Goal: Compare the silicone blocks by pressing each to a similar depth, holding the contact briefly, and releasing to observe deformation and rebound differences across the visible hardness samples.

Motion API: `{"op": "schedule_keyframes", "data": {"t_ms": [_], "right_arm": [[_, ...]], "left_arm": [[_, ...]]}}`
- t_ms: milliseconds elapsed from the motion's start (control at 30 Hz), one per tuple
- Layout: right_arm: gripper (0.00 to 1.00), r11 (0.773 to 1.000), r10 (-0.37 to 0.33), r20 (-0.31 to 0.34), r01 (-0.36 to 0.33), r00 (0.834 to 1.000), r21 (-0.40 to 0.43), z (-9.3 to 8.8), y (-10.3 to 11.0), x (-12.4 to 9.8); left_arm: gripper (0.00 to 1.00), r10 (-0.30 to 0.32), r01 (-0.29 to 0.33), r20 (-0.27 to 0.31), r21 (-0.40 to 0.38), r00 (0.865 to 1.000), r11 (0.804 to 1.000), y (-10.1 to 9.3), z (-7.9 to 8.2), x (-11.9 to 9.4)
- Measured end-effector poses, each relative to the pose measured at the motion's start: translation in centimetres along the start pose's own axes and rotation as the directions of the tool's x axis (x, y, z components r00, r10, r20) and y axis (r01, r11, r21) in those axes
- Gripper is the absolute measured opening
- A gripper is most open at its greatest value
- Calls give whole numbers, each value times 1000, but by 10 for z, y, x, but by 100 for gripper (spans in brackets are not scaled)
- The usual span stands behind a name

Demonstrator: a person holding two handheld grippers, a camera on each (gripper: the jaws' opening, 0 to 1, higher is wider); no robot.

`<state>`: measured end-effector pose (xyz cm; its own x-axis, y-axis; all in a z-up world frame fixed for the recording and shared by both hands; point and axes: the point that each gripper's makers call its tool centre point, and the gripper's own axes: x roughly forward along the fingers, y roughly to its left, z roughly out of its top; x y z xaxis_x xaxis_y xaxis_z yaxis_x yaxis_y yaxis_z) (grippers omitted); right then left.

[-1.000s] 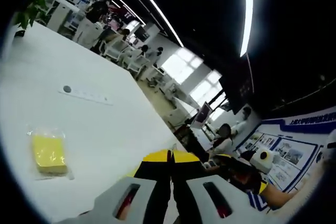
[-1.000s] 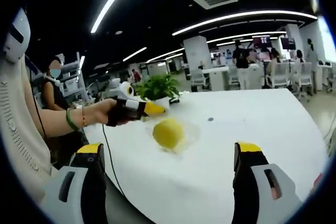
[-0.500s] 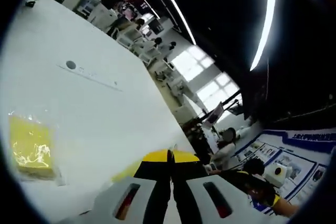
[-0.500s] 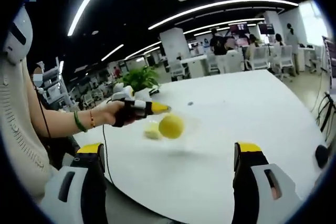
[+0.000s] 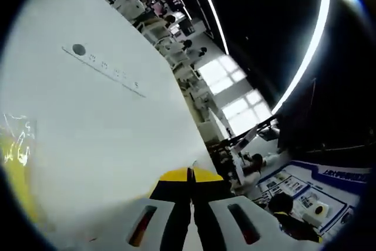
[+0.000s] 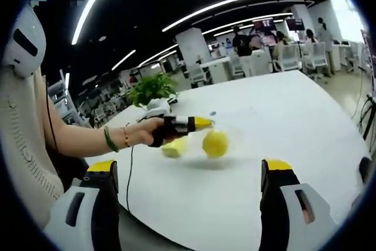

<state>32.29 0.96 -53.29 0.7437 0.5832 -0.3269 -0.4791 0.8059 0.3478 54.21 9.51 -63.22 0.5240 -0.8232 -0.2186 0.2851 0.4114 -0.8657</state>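
Both tongs are out over the white table (image 6: 282,116). Seen in the left gripper view, my left tongs (image 5: 190,176) are clenched, their yellow-tipped jaws pressed together with nothing between them. In the right gripper view my right tongs (image 6: 189,171) stand released, jaws wide apart and bare. That same view shows my left hand (image 6: 154,135) holding the left tongs level, just beside the silicone samples: a round yellow block (image 6: 215,143) lies on the table right below the yellow tip, whether touching it I cannot tell, and a paler yellow block (image 6: 173,148) sits next to the round one, under my hand. Both seem wrapped in clear film. In the left gripper view a yellow block in crinkled clear wrap (image 5: 13,163) lies at the picture's left edge, and beyond it a thin printed strip with a dark round spot (image 5: 104,70) rests flat on the table. A potted green plant (image 6: 151,88) stands behind my hand.
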Motion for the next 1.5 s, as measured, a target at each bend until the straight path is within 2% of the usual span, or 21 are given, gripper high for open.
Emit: {"op": "schedule_keyframes", "data": {"t_ms": [200, 300, 367, 467, 700, 833, 933, 1067, 1200, 1500], "right_arm": [[95, 1000, -5, -29, 5, 1000, 6, -3, -10, 8], [95, 1000, -5, -41, 6, 999, 8, -3, -16, 13], [95, 1000, -2, -50, 3, 999, 16, -5, -18, 16], [95, 1000, -4, -74, 5, 997, 15, -12, -22, 18], [96, 1000, -7, -120, 10, 993, 29, -26, -31, 21], [95, 999, -10, -139, 14, 990, 29, -31, -34, 23], [95, 999, -4, -149, 11, 989, 43, -33, -36, 25], [95, 999, -3, -155, 10, 988, 44, -34, -36, 27], [95, 1000, -2, -203, 4, 979, 8, -43, -35, 28], [95, 1000, 5, -194, 0, 981, 25, -44, -34, 28]], "left_arm": [[0, 72, -72, 18, 15, 997, 997, 33, 10, 5], [0, 102, -102, 29, -3, 994, 995, 49, 14, 10], [0, 145, -145, 40, -22, 989, 989, 63, 15, 13], [0, 160, -156, 60, -70, 985, 985, 70, 16, 16], [0, 206, -203, 59, -46, 977, 978, 86, 19, 30], [0, 256, -255, 40, -17, 966, 967, 103, 18, 30], [0, 251, -250, 40, -42, 967, 967, 108, 17, 30], [0, 265, -265, 27, -18, 964, 964, 112, 15, 29], [0, 280, -280, 22, 15, 960, 960, 114, 15, 29], [0, 300, -300, 10, 37, 954, 953, 119, 15, 28]]}}
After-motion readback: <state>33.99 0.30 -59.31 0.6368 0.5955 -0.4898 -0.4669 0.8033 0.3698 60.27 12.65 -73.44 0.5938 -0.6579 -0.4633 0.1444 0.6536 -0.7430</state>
